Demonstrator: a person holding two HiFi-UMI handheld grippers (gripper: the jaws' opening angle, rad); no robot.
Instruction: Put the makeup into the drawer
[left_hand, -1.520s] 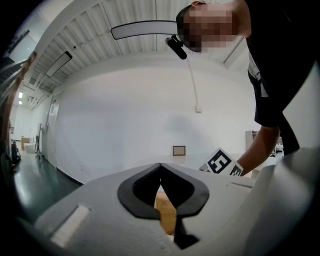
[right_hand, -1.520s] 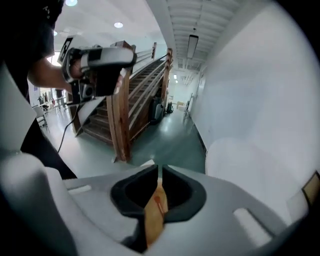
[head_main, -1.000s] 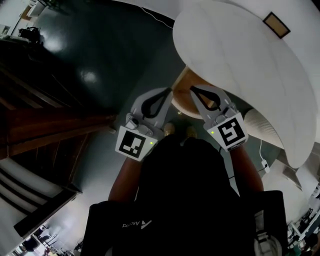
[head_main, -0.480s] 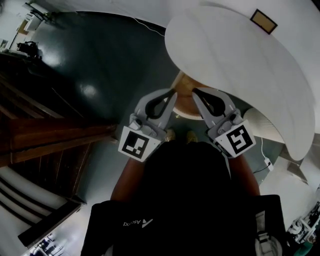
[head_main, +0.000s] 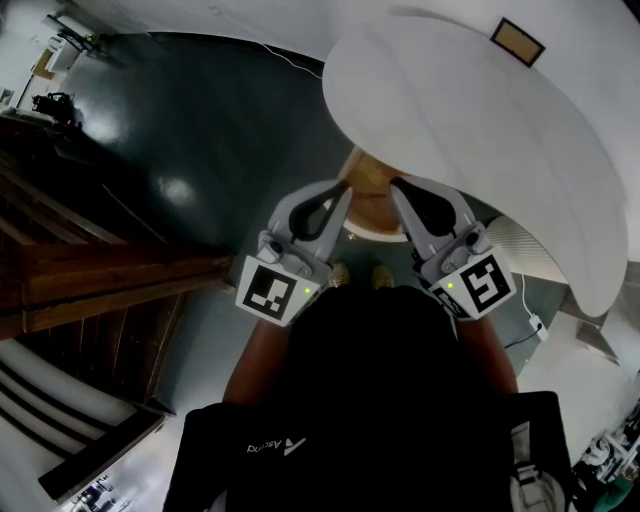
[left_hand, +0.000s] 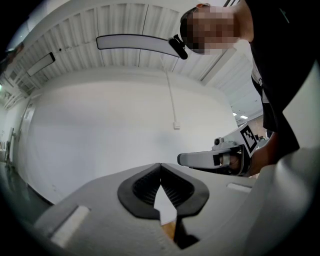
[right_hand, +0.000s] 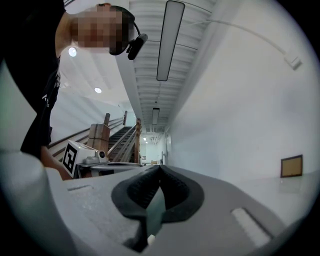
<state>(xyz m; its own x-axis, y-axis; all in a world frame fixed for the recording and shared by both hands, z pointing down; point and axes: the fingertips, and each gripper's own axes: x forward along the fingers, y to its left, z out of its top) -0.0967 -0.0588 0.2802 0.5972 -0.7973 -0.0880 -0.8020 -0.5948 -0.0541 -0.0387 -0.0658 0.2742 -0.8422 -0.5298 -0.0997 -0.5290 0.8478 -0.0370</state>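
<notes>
No makeup and no drawer show in any view. In the head view my left gripper (head_main: 343, 188) and my right gripper (head_main: 393, 184) are held side by side in front of the body, near the rim of a white round table (head_main: 470, 120). Both have their jaws closed tip to tip with nothing between them. The left gripper view shows its shut jaws (left_hand: 160, 166) against a white wall, with the right gripper (left_hand: 181, 159) beside them. In the right gripper view the shut jaws (right_hand: 160, 168) point along a corridor, and the left gripper's marker cube (right_hand: 75, 155) is at the left.
The table stands on a wooden base (head_main: 372, 192) over a dark green floor (head_main: 200, 120). A wooden staircase (head_main: 90, 290) fills the left. A small brown-framed thing (head_main: 518, 42) lies on the table's far side. A white ribbed object (head_main: 525, 250) and a cable (head_main: 528, 322) are at the right.
Both grippers have risen and moved a little toward the table rim, the right one more. Both stayed shut and empty.
</notes>
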